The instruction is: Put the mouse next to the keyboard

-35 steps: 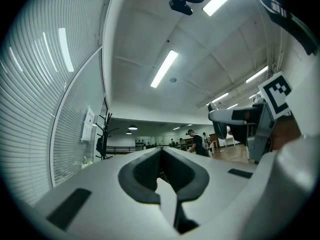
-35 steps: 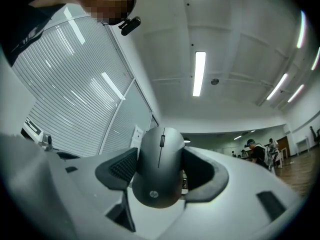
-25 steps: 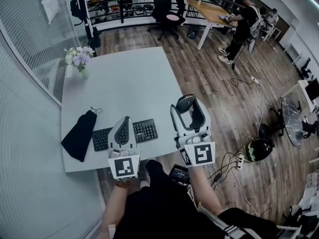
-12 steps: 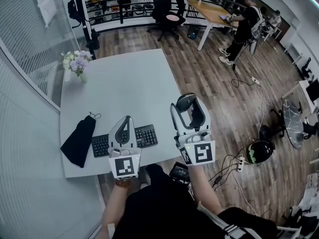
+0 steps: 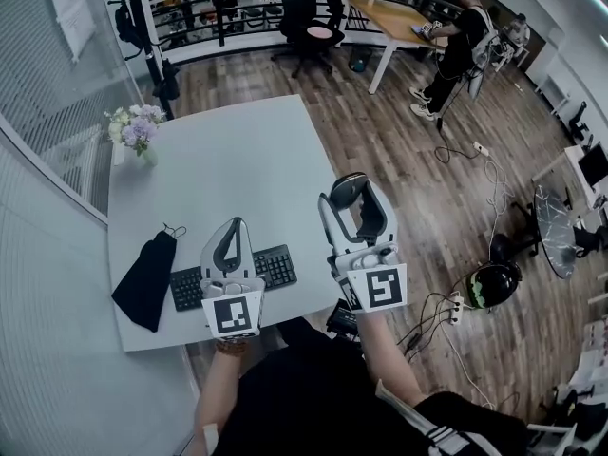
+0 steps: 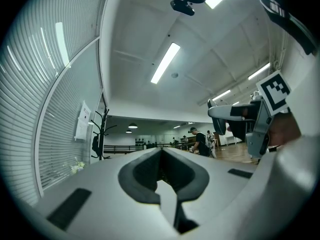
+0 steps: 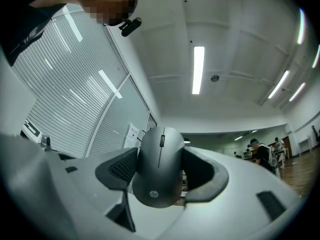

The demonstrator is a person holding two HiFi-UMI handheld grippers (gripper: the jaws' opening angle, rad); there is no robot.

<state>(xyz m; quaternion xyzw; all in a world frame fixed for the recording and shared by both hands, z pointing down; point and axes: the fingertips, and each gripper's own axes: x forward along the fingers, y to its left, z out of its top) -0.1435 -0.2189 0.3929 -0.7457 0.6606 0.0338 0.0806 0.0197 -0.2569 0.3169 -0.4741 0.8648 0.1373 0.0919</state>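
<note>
In the head view the keyboard (image 5: 277, 266) lies near the front edge of the white worktop (image 5: 237, 160), its middle hidden behind the left gripper (image 5: 231, 228), which is held above it with its marker cube towards the person; a black pouch (image 5: 144, 281) lies just left of the keyboard, and a vase of flowers (image 5: 131, 126) stands well beyond it at the far left corner; the right gripper (image 5: 350, 190) is held up to the right of the keyboard, over the worktop's right edge where the wooden floor (image 5: 408, 198) begins, and the dark mouse (image 5: 348, 184) sits at its tip, off the worktop and apart from the keyboard. In the left gripper view the left gripper (image 6: 161, 151) points up at the ceiling lights; its jaws are drawn together, the dark pads (image 6: 140, 176) meeting at the tip with nothing between them; a coat stand (image 6: 100, 134) shows far off. In the right gripper view the right gripper (image 7: 160, 159) is also tilted up at the ceiling; its jaws are closed against both sides of the mouse (image 7: 157, 171), which stands nose-up between the ribbed pads (image 7: 122, 166), scroll wheel facing the camera.
</note>
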